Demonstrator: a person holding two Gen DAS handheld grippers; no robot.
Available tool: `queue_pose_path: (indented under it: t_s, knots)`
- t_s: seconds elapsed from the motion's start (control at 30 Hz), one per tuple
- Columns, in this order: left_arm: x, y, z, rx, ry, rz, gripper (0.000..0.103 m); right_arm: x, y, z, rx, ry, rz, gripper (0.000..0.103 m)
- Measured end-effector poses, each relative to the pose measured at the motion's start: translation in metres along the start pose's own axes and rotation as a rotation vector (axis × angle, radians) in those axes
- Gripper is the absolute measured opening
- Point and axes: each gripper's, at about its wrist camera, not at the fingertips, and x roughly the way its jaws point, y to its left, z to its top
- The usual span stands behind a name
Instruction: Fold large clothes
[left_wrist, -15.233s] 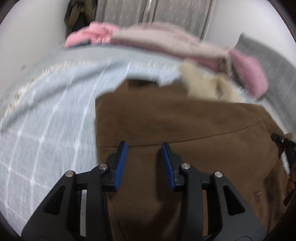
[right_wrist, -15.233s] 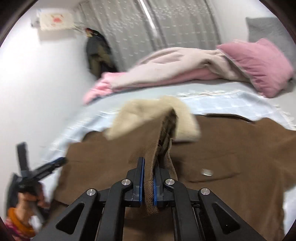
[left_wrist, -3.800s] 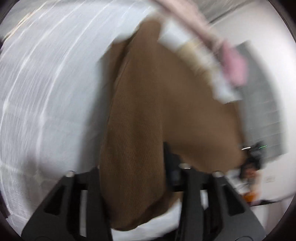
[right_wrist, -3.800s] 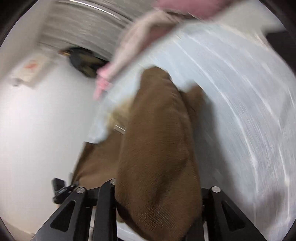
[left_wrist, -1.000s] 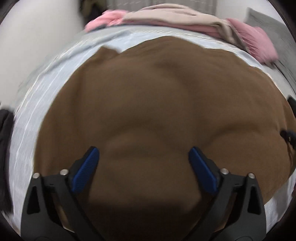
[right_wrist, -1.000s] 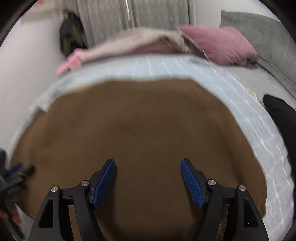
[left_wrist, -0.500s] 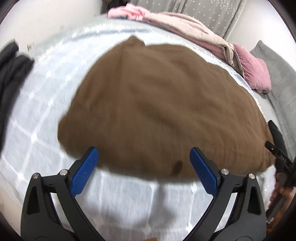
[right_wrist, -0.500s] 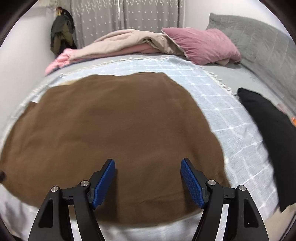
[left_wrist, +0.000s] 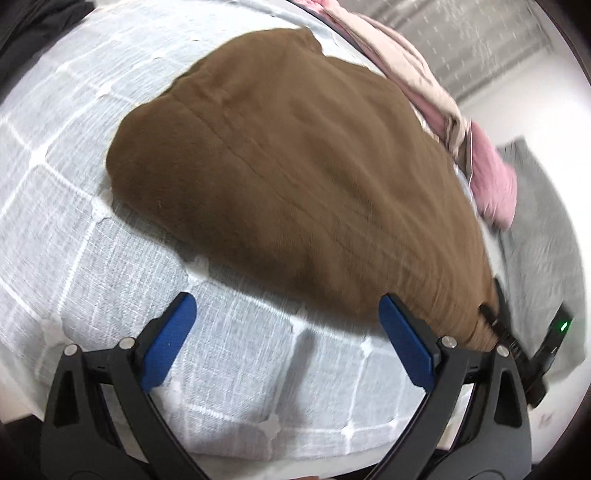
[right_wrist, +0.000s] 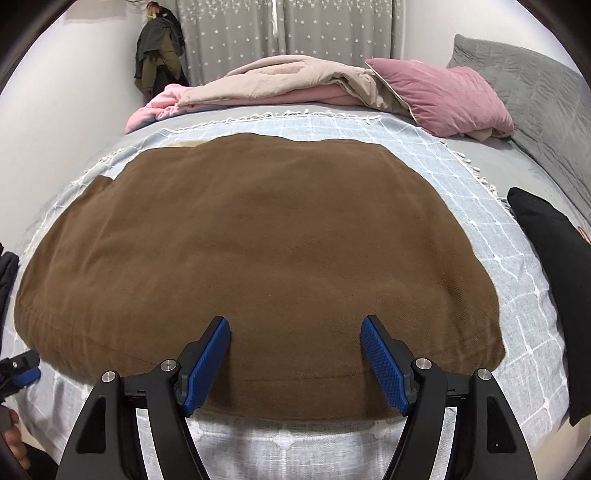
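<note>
Brown garment (right_wrist: 258, 251) lies folded into a broad flat slab on the pale blue checked bedspread (right_wrist: 491, 206), filling the centre of the right wrist frame. Right gripper (right_wrist: 295, 343): jaws wide apart, nothing between the pads, hovering over the garment's near edge at bottom centre. Left gripper (left_wrist: 286, 314): jaws wide, empty, over bare bedspread at lower centre; garment (left_wrist: 295, 166) sits above it. Pink pillow (right_wrist: 443, 99) upper right. Black cloth (right_wrist: 550, 266) at right edge.

Brown garment (left_wrist: 295, 177) beyond wide-spread left gripper (left_wrist: 286, 310)
</note>
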Motion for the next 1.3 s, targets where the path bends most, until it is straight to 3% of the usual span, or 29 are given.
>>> queue_pose_path:
  t_s: [0.3,0.47,0.6,0.73,0.87,0.97,1.13,1.3]
  knots:
    - [-0.002,0.028,0.009,-0.248,-0.053,-0.110,0.099,0.002,0.018,-0.004,-0.042,0.007,-0.010,0.075]
    - [0.017,0.026,0.041,-0.303,-0.099,-0.059,0.099,0.005,0.022,-0.003,-0.031,0.009,-0.014,0.075]
    - [0.017,0.020,0.042,-0.358,-0.167,-0.029,0.096,0.005,0.026,-0.002,-0.017,-0.001,0.011,0.075]
    - [0.010,0.021,0.036,-0.376,-0.234,0.048,0.062,0.006,0.033,0.000,-0.011,-0.014,0.086,0.075]
    - [0.008,0.023,0.035,-0.392,-0.256,0.035,0.039,0.007,0.042,0.002,-0.021,-0.030,0.127,0.075]
    - [-0.002,0.011,0.032,-0.321,-0.301,0.036,0.027,0.009,0.050,0.004,-0.021,-0.024,0.198,0.075]
    - [-0.026,-0.033,0.034,-0.086,-0.432,0.018,0.023,0.023,0.059,0.008,-0.039,0.040,0.285,0.066]
    - [-0.052,-0.101,0.018,0.246,-0.543,-0.050,0.021,0.052,0.058,0.010,-0.026,0.143,0.358,0.063]
